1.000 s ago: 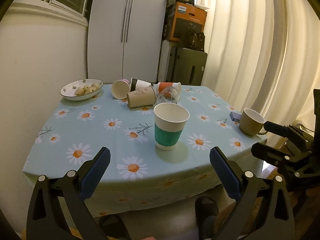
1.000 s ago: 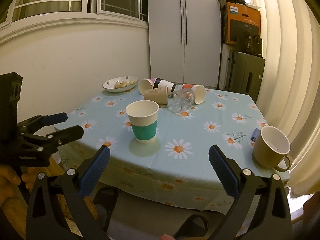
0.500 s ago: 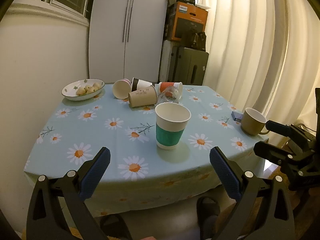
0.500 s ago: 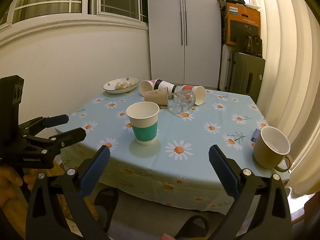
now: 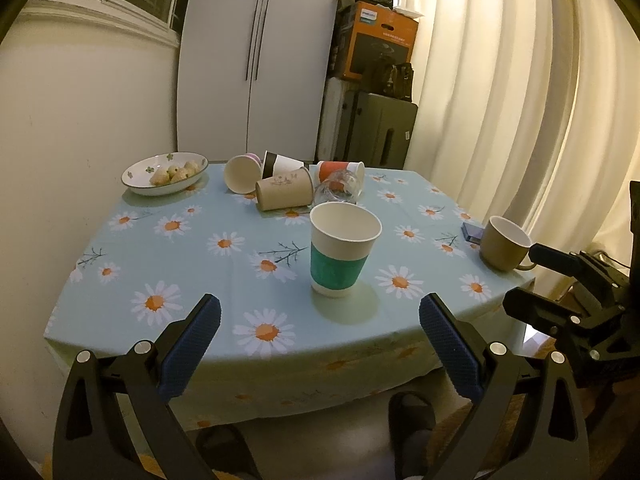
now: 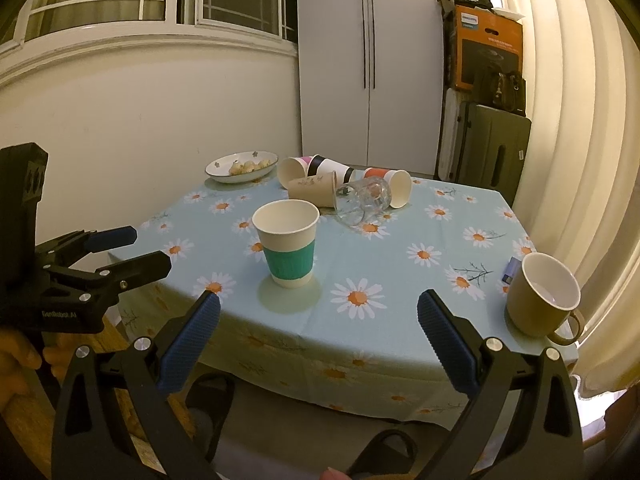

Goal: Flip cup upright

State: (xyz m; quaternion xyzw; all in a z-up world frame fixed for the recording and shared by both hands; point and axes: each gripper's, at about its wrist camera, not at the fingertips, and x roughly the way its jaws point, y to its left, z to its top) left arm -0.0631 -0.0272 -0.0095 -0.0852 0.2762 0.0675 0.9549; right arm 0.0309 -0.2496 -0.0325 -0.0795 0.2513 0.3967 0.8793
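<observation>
A white paper cup with a teal sleeve (image 5: 342, 250) (image 6: 289, 243) stands upright near the front of the daisy-print table (image 5: 192, 264) (image 6: 420, 288). Several cups lie on their sides at the back: a tan paper cup (image 5: 285, 193) (image 6: 315, 188), a clear glass (image 5: 338, 190) (image 6: 363, 199), an orange-banded cup (image 5: 340, 170) (image 6: 390, 184) and others. My left gripper (image 5: 320, 338) is open and empty, held off the table's front edge. My right gripper (image 6: 319, 334) is open and empty too, off the front right corner. Each gripper also shows in the other's view, the right one (image 5: 536, 280) and the left one (image 6: 132, 250).
An olive mug (image 5: 503, 248) (image 6: 544, 294) stands upright at the table's right edge beside a small blue card (image 5: 472, 232). A bowl of food (image 5: 165, 173) (image 6: 242, 166) sits at the back left. Curtains, stacked boxes and a white wardrobe stand behind.
Both grippers have drifted back slightly from the table and stay open. Nothing on the table has moved.
</observation>
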